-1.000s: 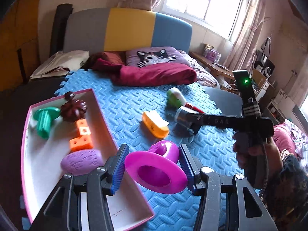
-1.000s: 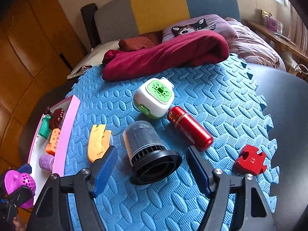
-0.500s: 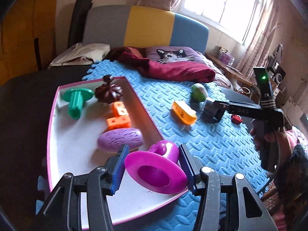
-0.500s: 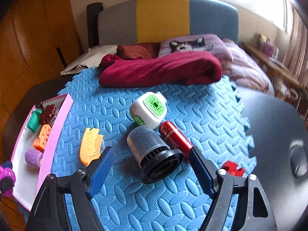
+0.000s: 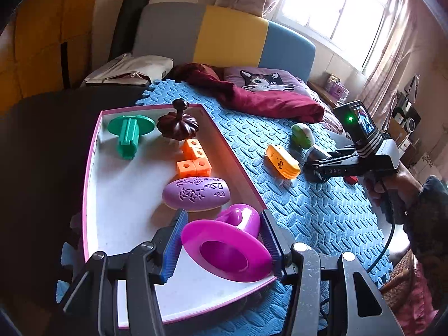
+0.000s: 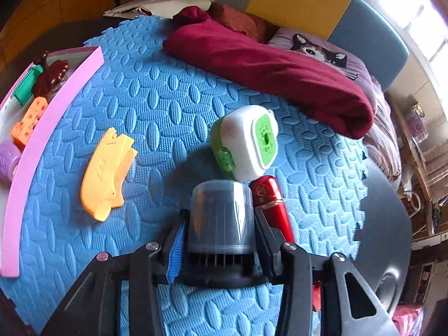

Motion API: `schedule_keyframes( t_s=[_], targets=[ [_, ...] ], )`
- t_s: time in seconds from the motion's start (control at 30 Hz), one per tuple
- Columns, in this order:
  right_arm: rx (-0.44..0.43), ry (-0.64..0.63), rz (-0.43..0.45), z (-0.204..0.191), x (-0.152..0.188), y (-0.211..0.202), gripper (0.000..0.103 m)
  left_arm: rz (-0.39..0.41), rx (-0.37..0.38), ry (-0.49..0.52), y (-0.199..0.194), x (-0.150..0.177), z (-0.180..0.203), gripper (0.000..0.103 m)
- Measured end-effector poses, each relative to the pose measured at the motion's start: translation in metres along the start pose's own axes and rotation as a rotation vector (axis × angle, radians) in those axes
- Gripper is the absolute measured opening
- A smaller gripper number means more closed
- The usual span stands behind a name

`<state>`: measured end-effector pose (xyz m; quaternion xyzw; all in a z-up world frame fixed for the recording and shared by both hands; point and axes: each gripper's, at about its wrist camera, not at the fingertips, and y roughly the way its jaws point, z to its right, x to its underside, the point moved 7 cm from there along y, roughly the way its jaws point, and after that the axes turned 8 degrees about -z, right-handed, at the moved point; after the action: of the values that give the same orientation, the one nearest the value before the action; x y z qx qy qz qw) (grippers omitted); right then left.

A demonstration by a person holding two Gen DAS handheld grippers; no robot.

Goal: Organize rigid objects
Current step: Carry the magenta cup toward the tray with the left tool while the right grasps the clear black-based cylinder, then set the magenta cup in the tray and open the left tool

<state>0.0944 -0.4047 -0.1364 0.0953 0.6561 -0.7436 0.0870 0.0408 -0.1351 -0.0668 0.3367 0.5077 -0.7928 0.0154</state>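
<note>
The right gripper (image 6: 219, 239), wide a second ago, is closing on the grey cup (image 6: 221, 215) lying on the blue mat (image 6: 156, 106); the left gripper (image 5: 222, 240) now holds the magenta funnel (image 5: 226, 247) over the pink tray (image 5: 92, 151), ready for release.

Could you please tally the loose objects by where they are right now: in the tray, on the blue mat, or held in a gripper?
In the tray: 4 (green peg, brown lid, orange blocks, purple oval)
On the blue mat: 4 (yellow piece, green-and-white device, red cylinder, small red piece)
Held in a gripper: 2 (magenta funnel, grey cup)
Total: 10
</note>
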Motion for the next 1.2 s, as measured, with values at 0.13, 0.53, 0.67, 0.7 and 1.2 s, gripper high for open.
schedule_keyframes(
  t_s=[0.13,0.53,0.67,0.7,1.2],
  targets=[
    [-0.121,0.139,0.028,0.012,0.006,0.005,0.043,0.007,-0.011,-0.020,-0.001,0.000,-0.007,0.054],
    [-0.132,0.167,0.230,0.012,0.029,-0.001,0.044,0.019,-0.116,-0.055,-0.005,0.007,-0.031,0.054],
    [-0.120,0.154,0.247,0.011,0.023,-0.004,0.043,0.037,-0.172,-0.068,-0.008,0.005,-0.040,0.054],
    [-0.118,0.155,0.250,0.011,0.023,-0.004,0.043,0.040,-0.192,-0.070,-0.008,0.004,-0.044,0.054],
    [-0.110,0.155,0.287,0.009,0.026,-0.003,0.043,0.031,-0.301,-0.087,-0.005,-0.001,-0.065,0.054]
  ],
)
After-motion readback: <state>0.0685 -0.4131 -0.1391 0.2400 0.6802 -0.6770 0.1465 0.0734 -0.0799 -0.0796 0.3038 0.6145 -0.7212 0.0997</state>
